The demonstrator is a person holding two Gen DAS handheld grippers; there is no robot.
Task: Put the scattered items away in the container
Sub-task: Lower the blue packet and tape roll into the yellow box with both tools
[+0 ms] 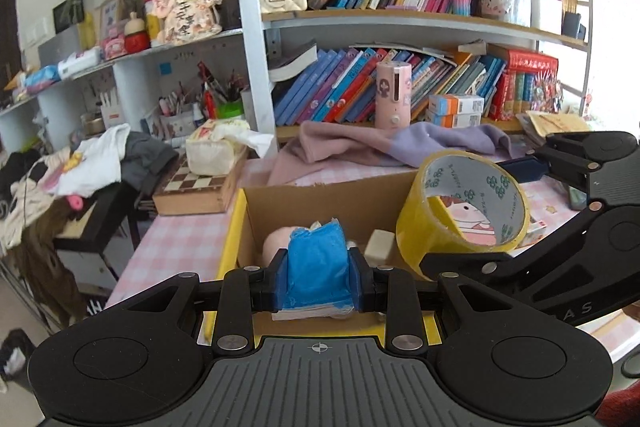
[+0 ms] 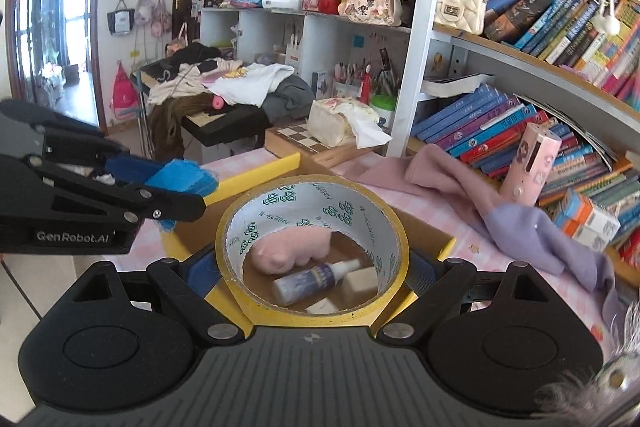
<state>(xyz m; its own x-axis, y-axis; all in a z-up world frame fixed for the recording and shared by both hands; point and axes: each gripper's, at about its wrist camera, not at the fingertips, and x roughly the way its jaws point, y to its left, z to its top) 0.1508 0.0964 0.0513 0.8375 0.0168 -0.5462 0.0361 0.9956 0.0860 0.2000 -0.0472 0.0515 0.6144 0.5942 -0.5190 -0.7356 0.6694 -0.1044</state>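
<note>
Both tongs are loaded and hang over the open cardboard box with yellow flaps (image 2: pixel 420 227) on the pink-checked desk (image 1: pixel 176 239), so the step in hand looks like the drop-off. The left tongs (image 1: pixel 316 275) are pinched tight on a small blue plastic-wrapped packet (image 1: pixel 316 259), held above the box's near-left side. The right tongs (image 2: pixel 312 279) stand wide, their pads pressing the outside of a broad yellow roll of packing tape (image 2: pixel 312 247), which sits over the box's middle. Through the roll's core, a pink plush toy (image 2: pixel 296 251), a small purple spray bottle (image 2: pixel 316 277) and 2 cream blocks (image 2: pixel 362 279) already lie inside. Next, each load probably needs lowering before release, the tape placed clear of the bottle.
</note>
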